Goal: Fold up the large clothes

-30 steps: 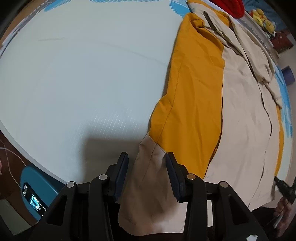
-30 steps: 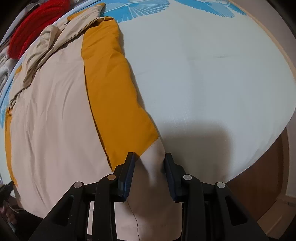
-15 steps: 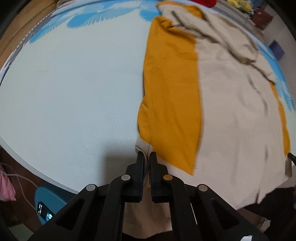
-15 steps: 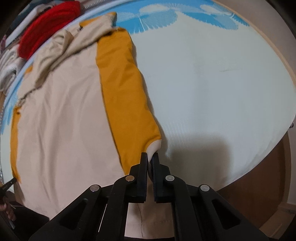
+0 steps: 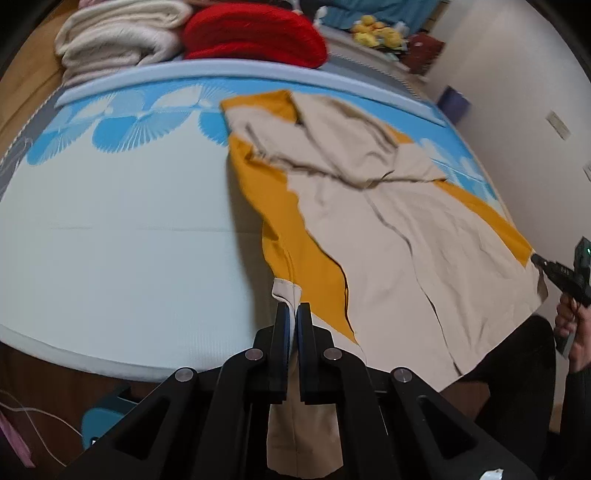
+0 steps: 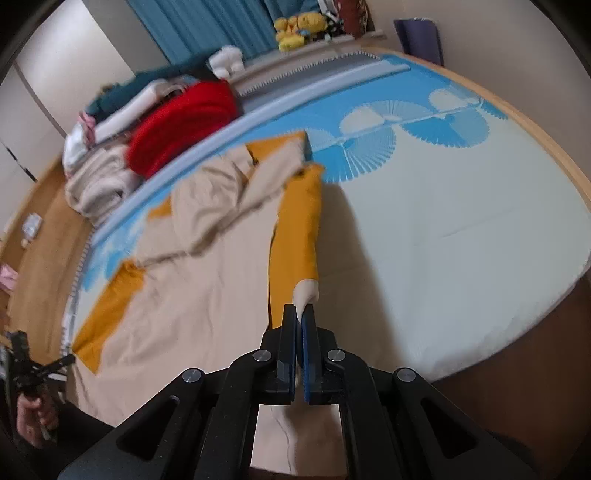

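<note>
A: Where is the garment?
B: A beige-and-mustard coat (image 5: 388, 236) fills the frame's right on a blue-patterned mattress (image 5: 122, 221).
A: The claws?
B: Left gripper (image 5: 290, 312) and right gripper (image 6: 303, 314), bottom centre, each pinch a hem corner.
A: Next?
B: Likely carrying the hem toward the collar.

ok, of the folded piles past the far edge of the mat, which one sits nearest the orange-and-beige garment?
The red pile: it lies just behind the garment's collar end; the cream pile sits further left.
</note>
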Demonstrator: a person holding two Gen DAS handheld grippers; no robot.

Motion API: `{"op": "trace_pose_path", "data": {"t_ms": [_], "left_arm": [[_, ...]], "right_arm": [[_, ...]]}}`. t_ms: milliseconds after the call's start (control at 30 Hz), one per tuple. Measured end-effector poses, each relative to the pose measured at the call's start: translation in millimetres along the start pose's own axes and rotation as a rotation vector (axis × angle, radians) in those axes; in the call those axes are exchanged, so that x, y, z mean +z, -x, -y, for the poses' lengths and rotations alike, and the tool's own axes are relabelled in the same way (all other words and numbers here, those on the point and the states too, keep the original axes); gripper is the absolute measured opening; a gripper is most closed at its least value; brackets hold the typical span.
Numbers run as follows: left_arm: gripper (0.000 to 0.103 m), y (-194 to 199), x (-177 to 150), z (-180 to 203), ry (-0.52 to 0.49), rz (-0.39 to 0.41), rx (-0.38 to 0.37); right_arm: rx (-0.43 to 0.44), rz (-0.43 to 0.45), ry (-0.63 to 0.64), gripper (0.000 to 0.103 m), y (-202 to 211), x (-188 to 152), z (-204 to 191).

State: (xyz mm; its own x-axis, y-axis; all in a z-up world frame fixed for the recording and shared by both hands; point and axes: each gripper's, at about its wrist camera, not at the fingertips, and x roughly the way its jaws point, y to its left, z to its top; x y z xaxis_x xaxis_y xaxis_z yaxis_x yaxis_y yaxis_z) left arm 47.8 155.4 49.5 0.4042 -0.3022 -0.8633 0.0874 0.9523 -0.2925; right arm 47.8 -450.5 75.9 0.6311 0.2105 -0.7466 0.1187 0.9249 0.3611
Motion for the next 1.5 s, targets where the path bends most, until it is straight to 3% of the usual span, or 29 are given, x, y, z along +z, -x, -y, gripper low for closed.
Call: {"op": "trace_pose_path", "data": {"t_ms": [133,233,400,500,600,800,967,1033,1200,1300,1400,1500], "left_arm": [[0.002,37.5,-24.4,4.5,-0.033,0.006,-0.027],[0.002,57.9,-34.9,-2.9,0.003,0.019,-0.063],[0.002,55.3,-18.5,-23.2,0.110,0.022,-0.088],[0.002,28.9,14.7,-35.1,0.140,0.017,-0.073],[0.002,-5.4,52.8,-49.2,0.181,0.013,-0.068],[0.002,-107.9,129.9,-91.7,0.296,-0.062,-0.057],[0.002,-165.2,148.4,-106.2,0.331,-0.171,-0.020],[0.002,-172.3,154.4,-108.0,0.329,-0.188,0.000],[0.006,-179.8,166.7,-119.2,0.410,-0.204,-0.027],[0.008,-162.3,172.5,-130.1,0.494,-0.126,-0.051],[0.015,-138.4,168.3,-143.6,0.603,-0.030,-0.075],[0.018,-128.1,159.0,-140.2,0.595,-0.013,-0.044]], "right_arm": [[0.026,0.032,-0.010,0.002,43.5,-22.5,2.7],[0.024,0.066,0.007,0.002,76.9,-40.6,3.8],[0.037,0.123,-0.007,0.002,100.5,-36.1,8.5],[0.031,0.133,-0.013,0.002,80.5,-10.7,11.3],[0.015,0.108,-0.034,0.002,33.9,30.1,16.0],[-0.067,0.011,-0.031,0.002,-92.8,115.5,20.7],[-0.135,-0.112,-0.057,0.002,-187.1,146.4,31.6],[-0.119,-0.153,-0.125,0.002,-205.7,153.1,41.0],[-0.119,-0.200,-0.162,0.002,-226.9,170.8,46.9],[-0.105,-0.205,-0.155,0.003,-226.1,175.7,44.5],[-0.077,-0.123,-0.190,0.012,-205.7,176.8,45.8],[-0.115,-0.017,-0.201,0.023,-178.9,176.5,49.6]]}}
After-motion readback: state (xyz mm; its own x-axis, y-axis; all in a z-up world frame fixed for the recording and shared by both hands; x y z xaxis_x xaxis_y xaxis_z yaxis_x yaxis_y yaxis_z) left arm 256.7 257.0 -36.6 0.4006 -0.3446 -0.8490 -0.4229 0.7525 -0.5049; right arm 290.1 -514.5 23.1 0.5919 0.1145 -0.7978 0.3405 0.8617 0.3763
